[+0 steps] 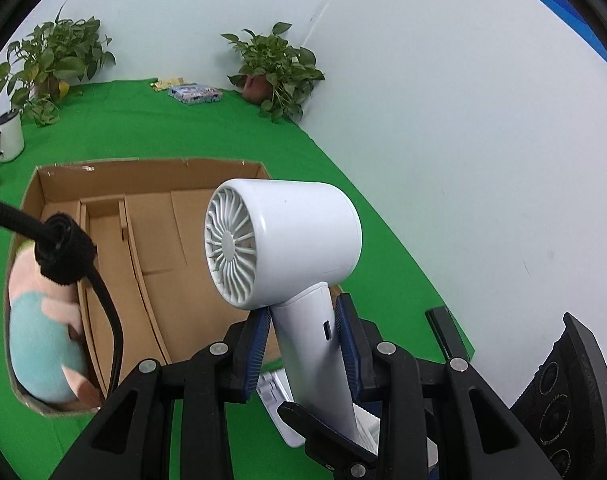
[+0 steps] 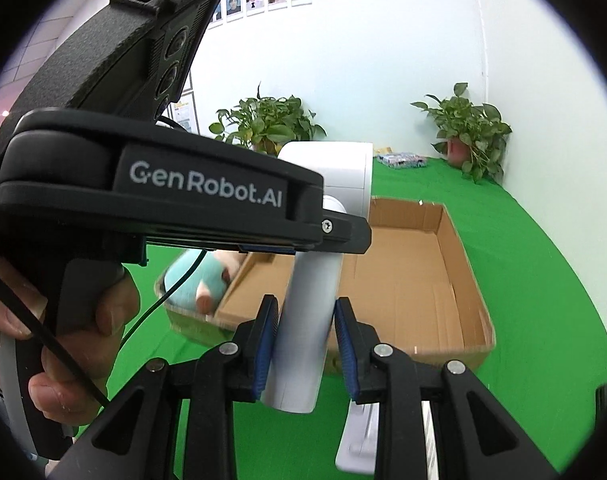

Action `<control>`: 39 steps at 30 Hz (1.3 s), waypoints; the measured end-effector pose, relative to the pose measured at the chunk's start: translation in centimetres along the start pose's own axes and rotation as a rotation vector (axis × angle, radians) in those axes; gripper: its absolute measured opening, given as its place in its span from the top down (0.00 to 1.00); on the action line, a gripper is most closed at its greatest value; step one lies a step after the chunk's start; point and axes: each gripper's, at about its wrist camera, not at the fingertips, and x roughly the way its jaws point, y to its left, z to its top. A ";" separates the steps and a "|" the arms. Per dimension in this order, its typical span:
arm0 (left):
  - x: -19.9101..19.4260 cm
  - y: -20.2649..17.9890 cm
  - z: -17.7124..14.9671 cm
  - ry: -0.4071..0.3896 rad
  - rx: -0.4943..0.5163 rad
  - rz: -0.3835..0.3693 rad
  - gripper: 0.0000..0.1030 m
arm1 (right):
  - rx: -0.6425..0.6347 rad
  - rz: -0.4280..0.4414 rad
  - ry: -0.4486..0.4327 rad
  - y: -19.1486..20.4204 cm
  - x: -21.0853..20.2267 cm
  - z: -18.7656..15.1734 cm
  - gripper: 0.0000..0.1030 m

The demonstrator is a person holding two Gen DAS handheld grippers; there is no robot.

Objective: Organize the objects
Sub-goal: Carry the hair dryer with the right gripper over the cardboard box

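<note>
I hold the dryer (image 1: 287, 248) above the box (image 1: 151, 176), both grippers, left (image 1: 305, 344) and right (image 2: 305, 344), clamped on its handle; next, lowering it into an empty compartment.

hair dryer (image 2: 303, 320), cardboard box (image 2: 443, 280), plush toy (image 2: 199, 280)

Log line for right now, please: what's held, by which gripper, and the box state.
left gripper: shut on hair dryer handle | right gripper: shut on same handle | cardboard box: open, plush toy in end compartment
</note>
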 end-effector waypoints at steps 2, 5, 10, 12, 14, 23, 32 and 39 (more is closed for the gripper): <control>0.2 0.4 1.5 -0.006 0.005 0.015 0.70 | 0.006 0.008 -0.010 -0.1 0.5 1.0 0.73; 0.7 1.0 3.4 0.001 0.008 0.042 0.70 | 0.018 0.024 -0.008 -0.4 1.5 2.0 0.73; 2.1 2.8 6.0 0.024 -0.021 0.051 0.70 | 0.038 0.048 0.018 -0.7 3.4 3.0 0.73; 3.2 3.7 6.5 0.038 -0.028 0.054 0.70 | 0.043 0.053 0.030 -0.7 4.0 3.0 0.73; 4.8 4.7 6.7 0.054 -0.036 0.063 0.70 | 0.049 0.057 0.047 -0.8 4.8 2.8 0.73; 11.1 9.4 5.2 0.146 -0.115 0.073 0.70 | 0.091 0.091 0.165 -1.3 8.5 0.8 0.73; 15.7 11.7 3.5 0.228 -0.154 0.102 0.70 | 0.139 0.127 0.264 -2.4 10.9 -1.0 0.73; 18.3 12.9 1.1 0.311 -0.170 0.127 0.70 | 0.175 0.148 0.346 -2.5 12.2 -2.9 0.73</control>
